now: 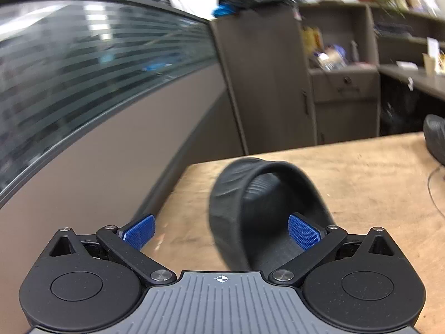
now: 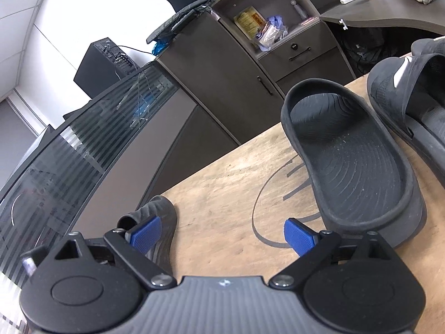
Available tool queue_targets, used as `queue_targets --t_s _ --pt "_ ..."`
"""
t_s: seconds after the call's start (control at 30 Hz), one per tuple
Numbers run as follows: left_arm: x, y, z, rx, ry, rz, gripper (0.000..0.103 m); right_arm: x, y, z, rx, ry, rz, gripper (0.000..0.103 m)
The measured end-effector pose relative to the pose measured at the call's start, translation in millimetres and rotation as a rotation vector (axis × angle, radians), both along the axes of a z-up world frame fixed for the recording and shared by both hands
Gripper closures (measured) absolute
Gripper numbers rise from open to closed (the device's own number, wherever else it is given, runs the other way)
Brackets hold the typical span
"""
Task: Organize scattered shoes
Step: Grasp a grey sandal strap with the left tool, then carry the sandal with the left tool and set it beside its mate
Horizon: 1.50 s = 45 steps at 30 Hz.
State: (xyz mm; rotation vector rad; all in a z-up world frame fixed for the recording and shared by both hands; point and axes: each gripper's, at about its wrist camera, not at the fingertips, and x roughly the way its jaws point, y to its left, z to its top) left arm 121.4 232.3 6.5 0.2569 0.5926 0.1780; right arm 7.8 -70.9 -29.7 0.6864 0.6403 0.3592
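Observation:
A black ribbed slide sandal (image 1: pixel 258 208) lies on the wooden table (image 1: pixel 361 181) near its left corner. My left gripper (image 1: pixel 221 231) is open just over its heel; the right blue finger (image 1: pixel 303 233) sits inside the shoe, the left finger (image 1: pixel 139 231) off the table edge. In the right wrist view my right gripper (image 2: pixel 222 236) is open over bare wood. That sandal's toe (image 2: pixel 158 222) shows by its left finger. A matching black slide (image 2: pixel 350 150) lies ahead right, and a black slide with a white mark (image 2: pixel 411 94) beyond it.
A curved partition with striped glass (image 1: pixel 83 83) runs along the table's left side. A brown cabinet (image 1: pixel 264 83) with cluttered shelves stands behind. Another dark shoe (image 1: pixel 435 139) lies at the far right. A thin cable (image 1: pixel 434 194) crosses the table.

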Motion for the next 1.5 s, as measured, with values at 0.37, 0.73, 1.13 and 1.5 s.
queue_targets --t_s 0.37,0.73,1.13,1.5 --pt "37 -6 1 0.015 0.056 0.076 0.087 -7 -9 -9 0.006 0.023 0.017 0.006" --pt "6 -74 37 -0.203 -0.091 -0.042 0.087 -26 -54 8 -0.018 -0.060 0.000 0.006" --pt "24 -200 11 -0.109 -0.020 -0.192 0.086 -55 -154 38 -0.194 -0.173 -0.061 0.006" --pt "14 -233 3 -0.069 -0.045 -0.161 0.056 -64 -224 7 -0.250 -0.184 -0.055 0.006"
